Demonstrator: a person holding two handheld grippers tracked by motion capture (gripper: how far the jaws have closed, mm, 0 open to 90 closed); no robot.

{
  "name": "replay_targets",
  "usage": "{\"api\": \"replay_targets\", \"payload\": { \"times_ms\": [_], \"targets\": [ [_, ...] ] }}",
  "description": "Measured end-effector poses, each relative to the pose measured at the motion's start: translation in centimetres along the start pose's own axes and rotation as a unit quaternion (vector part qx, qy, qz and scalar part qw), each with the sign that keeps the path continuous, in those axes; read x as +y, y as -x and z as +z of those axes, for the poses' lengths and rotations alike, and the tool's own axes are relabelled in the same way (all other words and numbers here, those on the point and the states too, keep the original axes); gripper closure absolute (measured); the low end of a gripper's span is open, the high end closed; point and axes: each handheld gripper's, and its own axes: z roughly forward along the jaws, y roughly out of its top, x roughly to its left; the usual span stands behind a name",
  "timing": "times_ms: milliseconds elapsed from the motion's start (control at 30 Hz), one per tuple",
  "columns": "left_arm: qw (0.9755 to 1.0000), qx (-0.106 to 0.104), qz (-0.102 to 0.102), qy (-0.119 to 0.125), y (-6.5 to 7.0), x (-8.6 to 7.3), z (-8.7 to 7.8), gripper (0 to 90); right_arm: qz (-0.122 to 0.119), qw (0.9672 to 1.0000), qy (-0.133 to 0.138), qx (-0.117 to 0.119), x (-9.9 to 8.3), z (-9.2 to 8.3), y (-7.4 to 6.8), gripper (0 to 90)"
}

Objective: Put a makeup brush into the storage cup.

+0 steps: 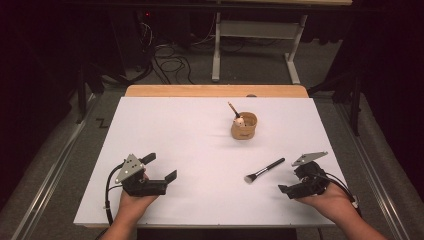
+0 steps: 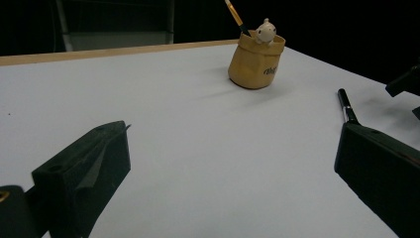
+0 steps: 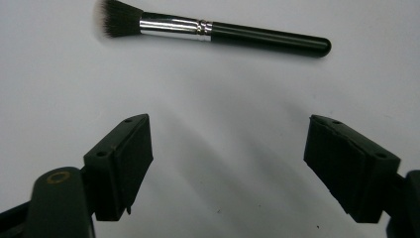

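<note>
A black-handled makeup brush [image 1: 265,170] with a silver ferrule lies flat on the white table sheet [image 1: 190,145], bristles toward the person. My right gripper [image 1: 291,178] sits just right of it, open, pads touching nothing; in the right gripper view the brush [image 3: 213,29] lies crosswise beyond the open jaws [image 3: 228,124]. My left gripper [image 1: 161,166] rests open at the front left, holding nothing. From the left gripper [image 2: 233,129], the brush's handle [image 2: 346,106] shows by the right jaw. A tan holder [image 1: 244,126] stands at centre-back, with a thin brush and a small white figure in it.
The holder [image 2: 255,62] stands well apart from both grippers. A wooden table edge [image 1: 215,91] runs along the back of the sheet. Beyond it are floor cables [image 1: 170,62] and a white stand's legs [image 1: 216,55]. Dark surroundings flank the table.
</note>
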Motion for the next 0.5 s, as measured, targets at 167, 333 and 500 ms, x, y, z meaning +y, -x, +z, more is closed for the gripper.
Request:
{"api": "replay_targets", "payload": {
  "times_ms": [167,333,500],
  "targets": [
    [1.0,-0.001,0.001,0.0,0.1,0.0,0.0,1.7,-0.014,0.9998,-0.013,-0.004,0.5,0.1,0.3,14.2],
    [1.0,-0.001,-0.004,0.0,-0.1,-0.1,-0.1,1.7,-0.023,0.9997,-0.012,-0.003,1.3,0.2,0.4,10.6],
    [1.0,-0.001,-0.008,0.002,-0.1,-0.1,-0.2,1.7,-0.037,0.9992,-0.015,0.003,2.3,0.4,0.0,8.7]
  ]
}}
